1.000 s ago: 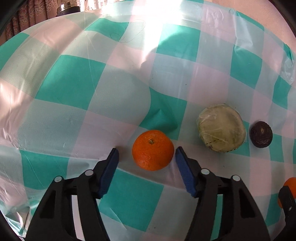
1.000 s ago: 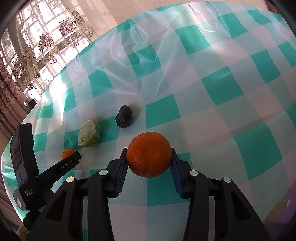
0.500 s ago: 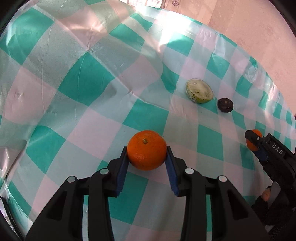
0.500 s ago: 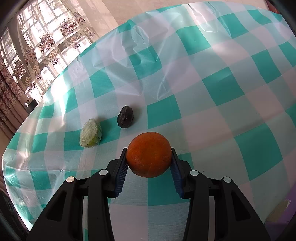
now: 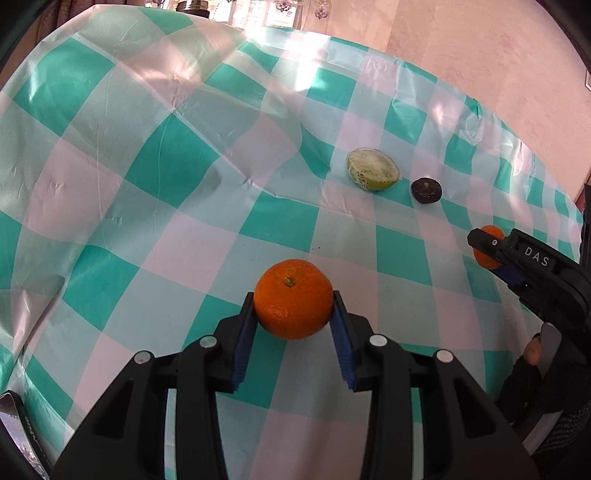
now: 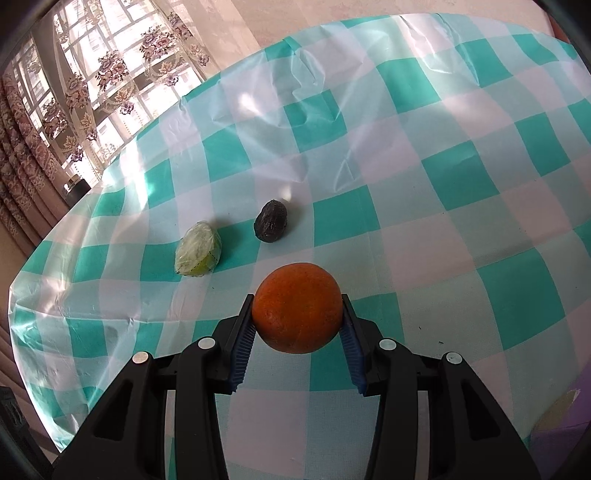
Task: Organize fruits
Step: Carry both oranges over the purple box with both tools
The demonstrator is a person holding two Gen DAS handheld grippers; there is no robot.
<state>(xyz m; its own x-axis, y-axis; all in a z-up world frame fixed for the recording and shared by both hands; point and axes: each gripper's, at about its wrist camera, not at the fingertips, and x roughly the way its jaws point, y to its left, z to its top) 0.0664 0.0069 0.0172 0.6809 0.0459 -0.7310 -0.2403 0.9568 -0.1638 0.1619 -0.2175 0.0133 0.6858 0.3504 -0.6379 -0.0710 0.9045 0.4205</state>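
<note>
My left gripper [image 5: 293,306] is shut on an orange [image 5: 293,299] with its stem up, held above the checked tablecloth [image 5: 177,166]. My right gripper [image 6: 297,310] is shut on a second orange [image 6: 297,306], also held above the cloth. The right gripper and its orange [image 5: 489,251] show at the right edge of the left wrist view. A wrapped pale green fruit half [image 5: 373,174] and a dark wrinkled fruit [image 5: 426,190] lie side by side on the cloth; they also show in the right wrist view, the green half [image 6: 198,254] and the dark fruit [image 6: 270,220].
The teal and white cloth is creased and raised in folds [image 5: 236,173] left of the green half. The table's edge [image 6: 44,354] runs along the left in the right wrist view, with curtained windows [image 6: 92,81] beyond. A dark jar [image 5: 192,5] stands at the far edge.
My left gripper closed on the orange that lay between its open fingers and lifted it off the cloth, pulling back. My right gripper holds its orange as before.
</note>
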